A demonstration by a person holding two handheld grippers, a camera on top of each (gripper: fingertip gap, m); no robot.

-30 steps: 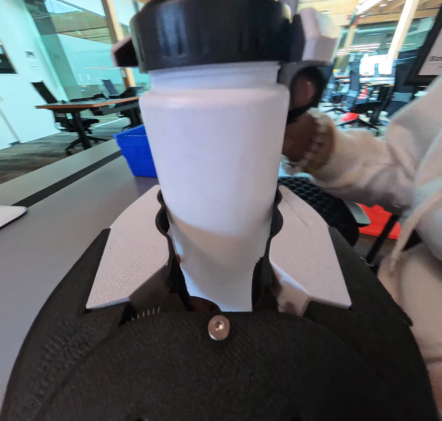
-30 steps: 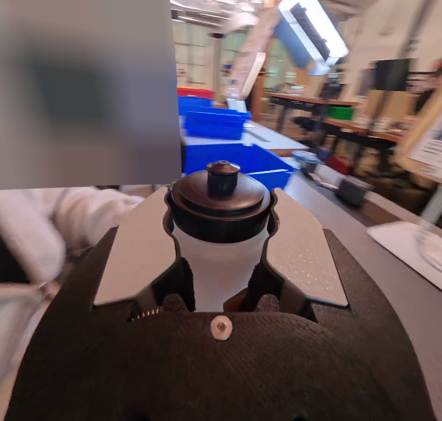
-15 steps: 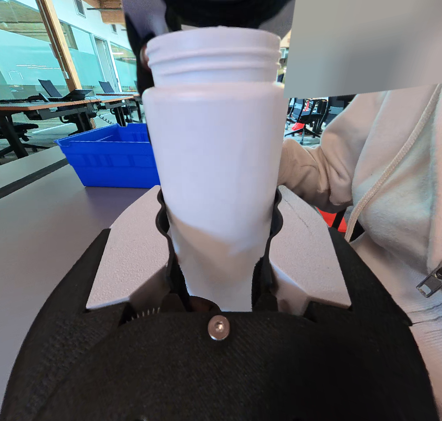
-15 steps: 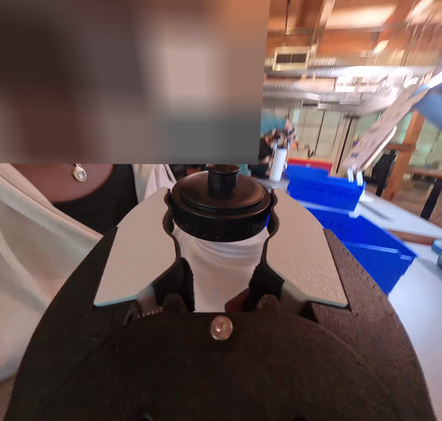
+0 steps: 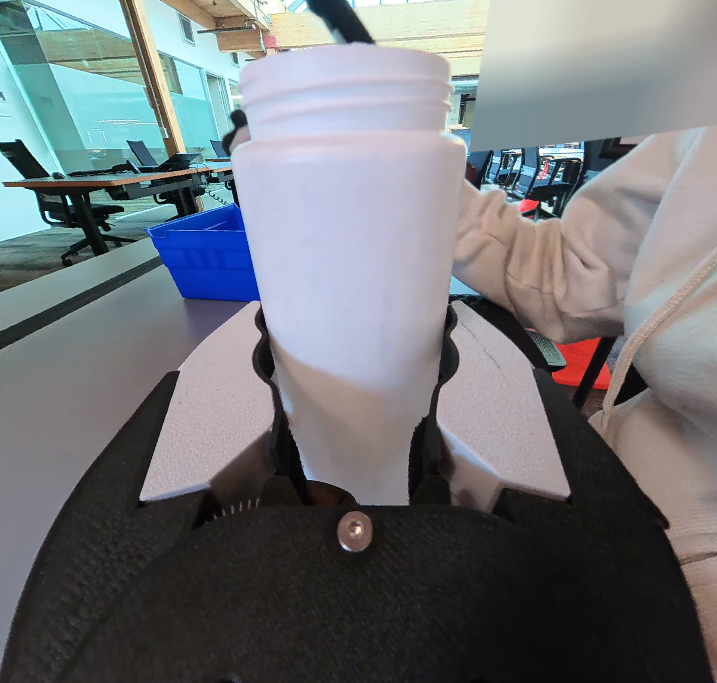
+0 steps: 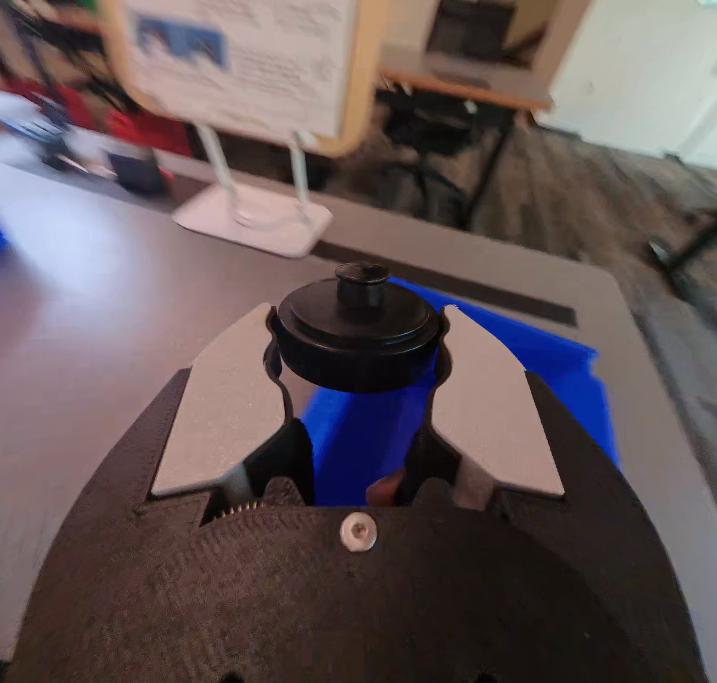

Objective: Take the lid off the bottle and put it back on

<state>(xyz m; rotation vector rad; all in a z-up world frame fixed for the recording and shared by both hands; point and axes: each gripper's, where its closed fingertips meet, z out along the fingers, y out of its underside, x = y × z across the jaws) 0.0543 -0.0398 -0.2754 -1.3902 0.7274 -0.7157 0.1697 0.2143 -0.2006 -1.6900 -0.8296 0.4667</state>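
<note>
Left wrist view is showing the left gripper point(image 5: 351, 357) clamping the upright, open-mouthed bottle point(image 5: 349, 229); the right gripper point(image 6: 355, 338) is clamping the lid point(image 6: 355, 338) well apart.

The bottle point(image 5: 351, 245) hides its own base behind the left tongs point(image 5: 354, 357), and its mouth interior cannot be seen. The lid's point(image 6: 355, 340) underside is hidden, and the blue bin point(image 6: 504, 388) beneath and the board point(image 6: 240, 47) behind are blurred.
</note>
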